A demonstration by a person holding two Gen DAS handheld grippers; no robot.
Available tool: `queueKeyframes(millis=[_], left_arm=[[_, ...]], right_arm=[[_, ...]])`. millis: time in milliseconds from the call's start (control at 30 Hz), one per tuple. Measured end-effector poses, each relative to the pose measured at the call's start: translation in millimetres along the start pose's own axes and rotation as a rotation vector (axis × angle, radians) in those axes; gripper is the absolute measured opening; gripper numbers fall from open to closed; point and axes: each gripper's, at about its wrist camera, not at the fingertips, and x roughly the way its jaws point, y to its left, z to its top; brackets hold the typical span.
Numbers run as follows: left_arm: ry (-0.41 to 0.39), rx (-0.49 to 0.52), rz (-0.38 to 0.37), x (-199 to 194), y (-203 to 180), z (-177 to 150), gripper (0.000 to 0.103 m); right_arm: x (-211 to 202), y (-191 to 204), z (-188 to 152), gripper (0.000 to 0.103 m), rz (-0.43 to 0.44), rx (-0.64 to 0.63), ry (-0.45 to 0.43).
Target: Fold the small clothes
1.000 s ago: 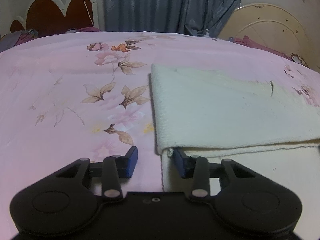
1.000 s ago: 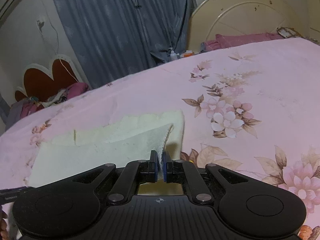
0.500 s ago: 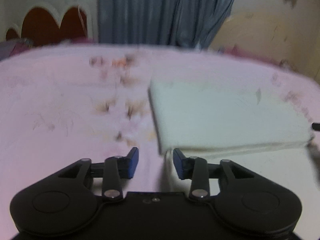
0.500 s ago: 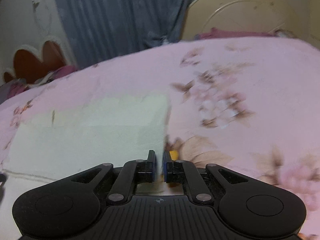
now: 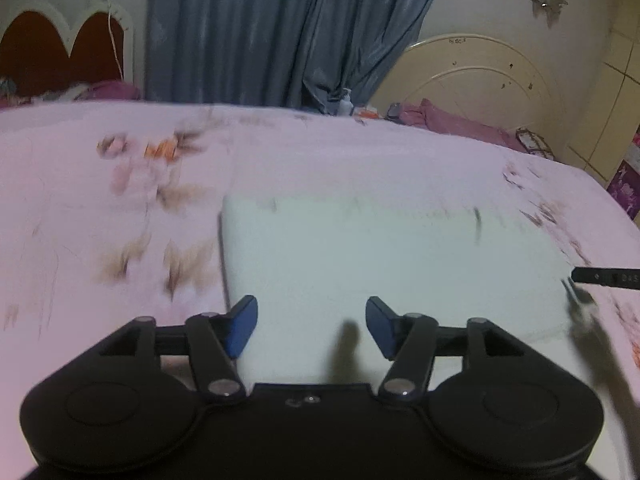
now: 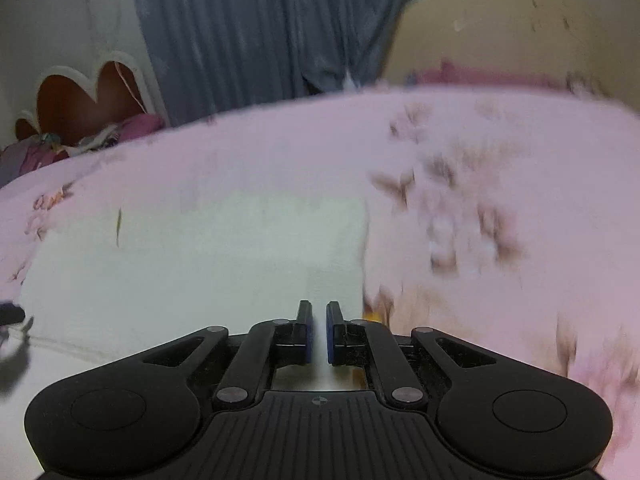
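Observation:
A cream cloth (image 5: 380, 248), folded into a flat rectangle, lies on the pink floral bed sheet (image 5: 100, 220). My left gripper (image 5: 312, 320) hovers over the cloth's near left corner; its jaws are opening, the blue pads (image 5: 242, 320) stand wide apart and press on nothing. In the right wrist view the same cloth (image 6: 200, 260) fills the left half. My right gripper (image 6: 319, 328) is shut at the cloth's near right edge, with a thin strip of the cloth between its pads. Its dark tip (image 5: 604, 278) shows at the right of the left wrist view.
Blue-grey curtains (image 5: 260, 28) hang behind the bed. A cream round headboard (image 5: 472, 72) with purple bedding (image 5: 460, 124) stands at the back right, a red scalloped headboard (image 5: 60, 52) at the back left. The sheet (image 6: 500, 160) spreads wide on both sides of the cloth.
The left gripper's jaws have spread wide and it has pulled back and up from the cloth's left corner. The right gripper brought its raised corner down, so the fold now lies flat.

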Motion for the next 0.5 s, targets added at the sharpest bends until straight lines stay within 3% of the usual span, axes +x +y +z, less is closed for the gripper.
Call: queueKeyframes(millis=[100,167,233,300,333,400,500], left_arm=[[-0.009,0.009,-0.018,32.7,5.8,25.7,0.060],[0.024,0.002,0.012,60.8,19.0,37.7,0.061],[0.041,-0.031,0.021,78.4,37.7,45.1,0.061],[0.052,-0.058,0.068,75.7,47.5,48.6,0.060],[0.035,-0.082,0.052,67.6,51.1,47.5,0.060],[-0.027,-0.123,0.007,47.2,47.7,40.3,0.060],[-0.045,-0.053,-0.050,35.8,6.8,29.2,0.061]], right_arm=[[25.3,1.8,14.2,0.005,0.020,-0.023,0.006],[46.6,-5.6,20.8,0.005,0.006,-0.026,0.049],[55.8,-19.0,24.7,0.004,-0.057,-0.013,0.054],[55.2,-29.3,28.2,0.005,-0.148,0.011,0.064],[52.2,-31.9,29.2,0.005,-0.165,0.027,0.068],[40.1,-28.9,28.2,0.005,-0.139,0.059,0.033],[34.5,7.3,25.6,0.007,-0.024,0.047,0.005]])
